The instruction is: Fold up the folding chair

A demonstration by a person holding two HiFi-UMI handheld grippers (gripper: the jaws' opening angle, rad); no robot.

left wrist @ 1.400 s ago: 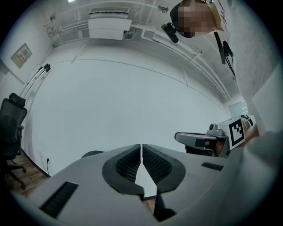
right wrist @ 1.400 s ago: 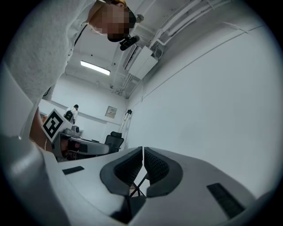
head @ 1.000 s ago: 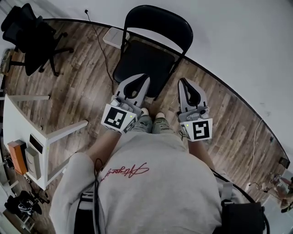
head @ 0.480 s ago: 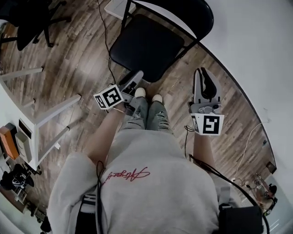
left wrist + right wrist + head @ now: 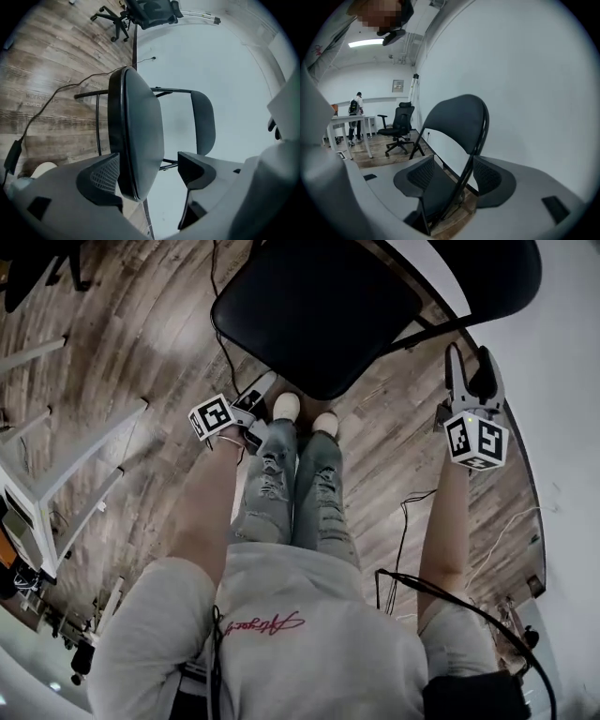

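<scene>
The black folding chair stands unfolded by the white wall, with its seat (image 5: 319, 315) in front of my shoes and its backrest (image 5: 492, 277) at the top right. My left gripper (image 5: 265, 388) is rolled on its side at the seat's front edge (image 5: 136, 140). In the left gripper view that edge lies between the jaws of the left gripper (image 5: 145, 171), close to one pad and clear of the other. My right gripper (image 5: 469, 360) is at the chair's right side, its jaws either side of the frame tube (image 5: 474, 150) without pressing it. Both grippers' jaws have just been opening.
A black cable (image 5: 220, 343) runs over the wood floor left of the chair, and more cables (image 5: 403, 512) lie at the right. White table legs (image 5: 84, 456) stand at the left. An office chair (image 5: 396, 126) and a person (image 5: 355, 112) are far back.
Both grippers have dropped from in front of my body down to the chair. The left one rolled onto its side. Both jaws went from shut to open, and the view has tilted further down.
</scene>
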